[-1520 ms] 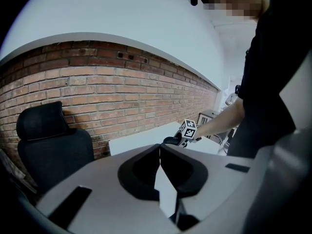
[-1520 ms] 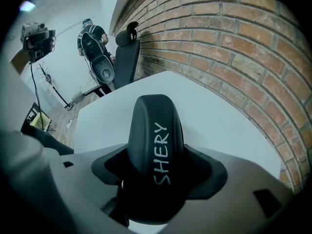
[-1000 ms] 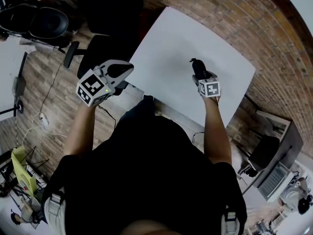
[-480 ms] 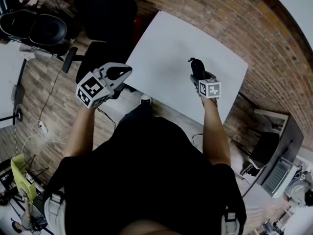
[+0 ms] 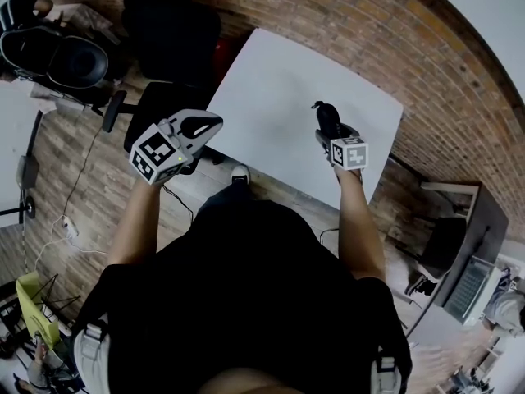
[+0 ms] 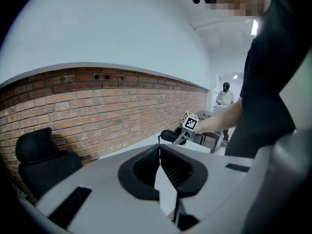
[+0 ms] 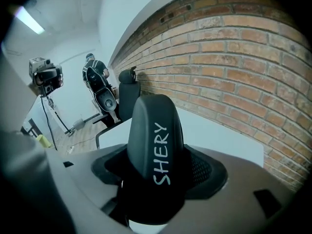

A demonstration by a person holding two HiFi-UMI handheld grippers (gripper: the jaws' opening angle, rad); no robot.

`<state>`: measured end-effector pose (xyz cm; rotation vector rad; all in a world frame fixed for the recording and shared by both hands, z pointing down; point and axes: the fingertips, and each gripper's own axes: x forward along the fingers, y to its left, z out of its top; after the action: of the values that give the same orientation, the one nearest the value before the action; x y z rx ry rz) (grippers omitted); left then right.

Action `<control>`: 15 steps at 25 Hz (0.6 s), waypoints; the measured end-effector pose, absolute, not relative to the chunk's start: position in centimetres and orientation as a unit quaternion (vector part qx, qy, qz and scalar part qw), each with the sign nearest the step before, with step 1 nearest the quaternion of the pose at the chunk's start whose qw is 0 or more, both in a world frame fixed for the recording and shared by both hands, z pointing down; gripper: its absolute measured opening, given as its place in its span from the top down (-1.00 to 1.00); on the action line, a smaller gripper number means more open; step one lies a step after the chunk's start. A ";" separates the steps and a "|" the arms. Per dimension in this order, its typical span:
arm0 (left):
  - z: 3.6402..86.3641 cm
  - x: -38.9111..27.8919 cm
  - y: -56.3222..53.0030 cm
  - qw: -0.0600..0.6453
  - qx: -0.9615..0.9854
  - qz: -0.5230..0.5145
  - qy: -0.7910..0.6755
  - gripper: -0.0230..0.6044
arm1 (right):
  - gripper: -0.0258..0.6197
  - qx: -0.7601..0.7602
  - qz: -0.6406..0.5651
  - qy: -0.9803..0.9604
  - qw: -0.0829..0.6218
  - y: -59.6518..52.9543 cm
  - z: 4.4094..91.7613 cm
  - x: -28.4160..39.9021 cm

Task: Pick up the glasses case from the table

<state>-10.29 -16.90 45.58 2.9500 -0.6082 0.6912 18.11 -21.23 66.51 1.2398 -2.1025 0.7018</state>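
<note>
Two grippers, one glasses case, one white table, and, as far as the dim head view lets me count, three dark office chairs.

The left gripper hangs off the table's near-left corner, and its jaws meet in a closed seam with nothing between them. One chair stands just beneath and behind it. The other two, and, are further off on its outer side.

The table lies between and ahead of the two grippers. The right gripper is over the table's near-right part, and its jaws stand wide but are clamped on the glasses case. The case sticks out forward past the jaw tips and is clear of the tabletop.

In the right gripper view the case is a smooth black hard shell with a rounded end. "SHERY" runs along it in white letters, and a pad presses each of its sides.

Compared with a second ago, the table looks smaller in the head view and its edges have drawn in. Both grippers keep nearly their old spots in the picture, so the case has come up off the surface in the same grip.
</note>
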 end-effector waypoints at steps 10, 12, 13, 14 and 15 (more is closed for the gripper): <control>45.2 -8.9 -14.9 0.015 0.957 0.224 -0.184 0.89 | -0.08 0.485 0.255 -0.796 0.259 -18.9 63.3 20.0; 45.0 -8.9 -14.5 0.014 0.957 0.224 -0.182 0.89 | -0.08 0.492 0.251 -0.797 0.244 -18.6 62.4 20.3; 45.0 -8.8 -14.3 0.015 0.957 0.224 -0.181 0.89 | -0.08 0.496 0.250 -0.798 0.235 -18.4 61.9 20.4; 45.0 -8.8 -14.0 0.018 0.957 0.225 -0.180 0.89 | -0.08 0.499 0.248 -0.799 0.227 -18.3 61.5 20.5; 44.9 -8.7 -13.8 0.019 0.957 0.225 -0.180 0.89 | -0.08 0.502 0.247 -0.799 0.221 -18.1 61.1 20.7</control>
<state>-8.72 -13.80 44.93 2.9718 -0.5578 0.6996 20.71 -18.09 61.05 1.3867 -2.2081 0.6814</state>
